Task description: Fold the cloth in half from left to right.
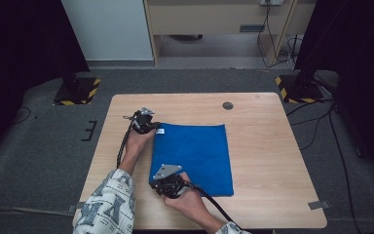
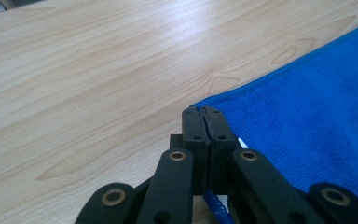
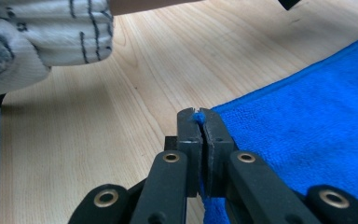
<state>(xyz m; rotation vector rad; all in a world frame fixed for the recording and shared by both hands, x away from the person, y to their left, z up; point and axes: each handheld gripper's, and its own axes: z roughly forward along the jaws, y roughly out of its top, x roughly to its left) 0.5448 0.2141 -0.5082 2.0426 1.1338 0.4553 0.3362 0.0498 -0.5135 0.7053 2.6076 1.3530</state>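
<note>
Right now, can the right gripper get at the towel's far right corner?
Probably not without letting go: the right gripper is shut on the blue towel at its near left corner, and the far right corner lies diagonally across the cloth.

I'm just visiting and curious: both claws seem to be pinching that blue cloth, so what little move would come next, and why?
Probably a small lift of both corners together. The left claw and right claw are each shut on a corner along the same side of the blue cloth, which lies flat on the table. Raising that edge would likely start a fold toward the opposite side.
</note>
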